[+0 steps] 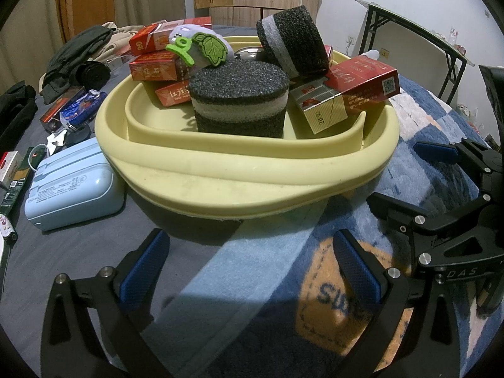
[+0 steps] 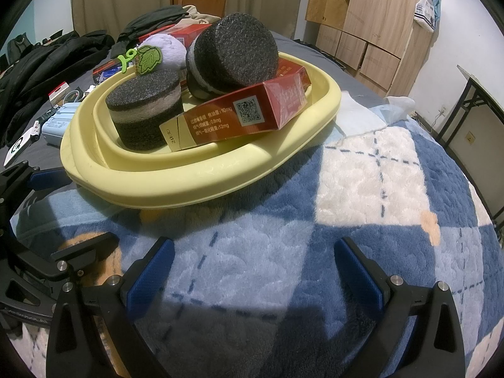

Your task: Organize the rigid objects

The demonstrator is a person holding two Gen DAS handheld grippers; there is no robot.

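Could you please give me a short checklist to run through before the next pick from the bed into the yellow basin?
1. Left tool open and holding nothing: ok.
2. Right tool open and holding nothing: ok.
3. Yellow basin within view of both cameras: ok.
4. Stable load: not ok; the long red carton overhangs the inner rim and one foam cylinder lies tilted on it.
5. Items left outside: not ok; the light blue case sits beside the basin.
6. Room left inside the basin: cannot tell.
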